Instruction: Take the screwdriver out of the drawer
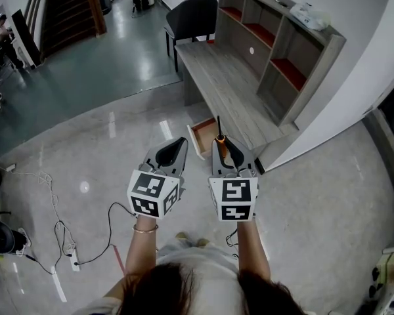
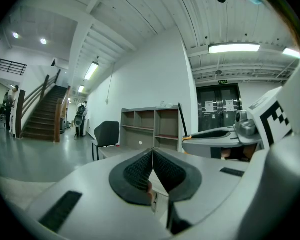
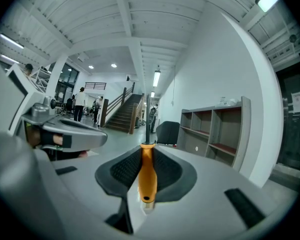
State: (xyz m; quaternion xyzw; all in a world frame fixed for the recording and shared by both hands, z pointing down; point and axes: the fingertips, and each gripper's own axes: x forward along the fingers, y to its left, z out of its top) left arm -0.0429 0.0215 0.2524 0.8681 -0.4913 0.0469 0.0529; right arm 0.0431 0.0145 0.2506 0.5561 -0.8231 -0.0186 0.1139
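From the head view, I held both tools out in front of me over the shiny floor (image 1: 105,123). My left gripper (image 1: 178,143) sat at 9 o'clock from my right gripper (image 1: 222,144), the two just beside each other and not touching. The screwdriver (image 1: 220,141) was pinched in the right one, its orange handle between the pads and its dark shaft pointing toward 12 o'clock. Past the shaft's tip lay the drawer (image 1: 200,136), pulled open from the near end of the grey desk (image 1: 220,84), with a reddish inside; the screwdriver was clear of it. A black chair (image 1: 192,17) stood at 11 o'clock beyond the desk, and a shelf unit (image 1: 276,54) ran along the desk at 1 o'clock. A cable with a power strip (image 1: 71,260) trailed over the floor at 8 o'clock.

In the left gripper view, my jaws were pressed together with nothing between the ribbed pads (image 2: 140,171). The right gripper showed at 3 o'clock, the screwdriver's shaft standing up from it. A staircase (image 2: 42,115) rose at 9 o'clock.

In the right gripper view, my jaws were clamped on the orange handle, which ran straight down the middle between the pads, and the shaft rose toward 12 o'clock. The left gripper showed at 9 o'clock, the shelf unit at 3 o'clock.
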